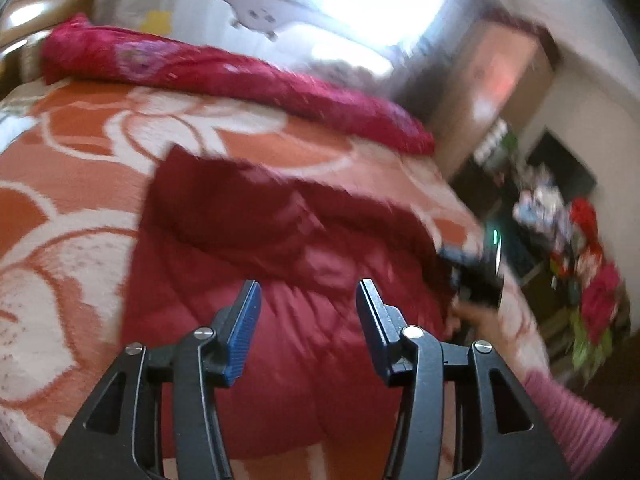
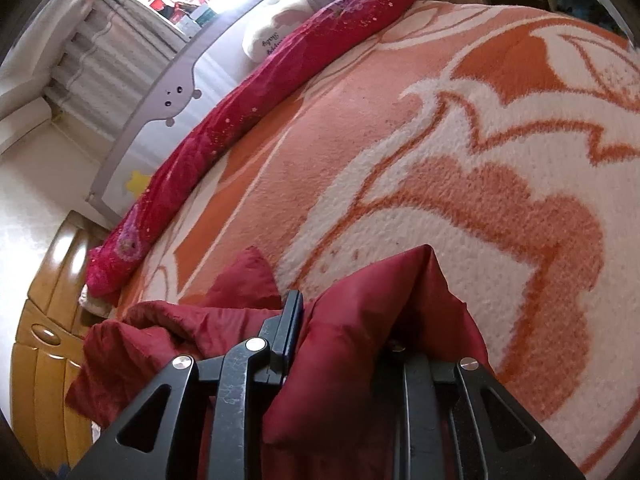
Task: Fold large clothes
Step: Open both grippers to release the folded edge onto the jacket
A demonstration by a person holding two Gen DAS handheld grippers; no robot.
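A dark red padded jacket (image 1: 280, 264) lies spread on the bed's orange and white flowered blanket (image 1: 80, 184). My left gripper (image 1: 308, 292) is open and empty, hovering just above the jacket's near part. My right gripper (image 2: 340, 320) is shut on a bunched fold of the jacket (image 2: 360, 320) and holds it above the blanket (image 2: 480, 160); its right finger is hidden by the cloth. In the left wrist view the right gripper (image 1: 476, 276) shows blurred at the jacket's right edge.
A rolled crimson quilt (image 1: 224, 76) lies along the far side of the bed, also in the right wrist view (image 2: 240, 132). A grey bed rail (image 2: 160, 92) stands behind it. A wooden headboard (image 2: 44, 320) is at the left. Cluttered furniture (image 1: 580, 272) stands right of the bed.
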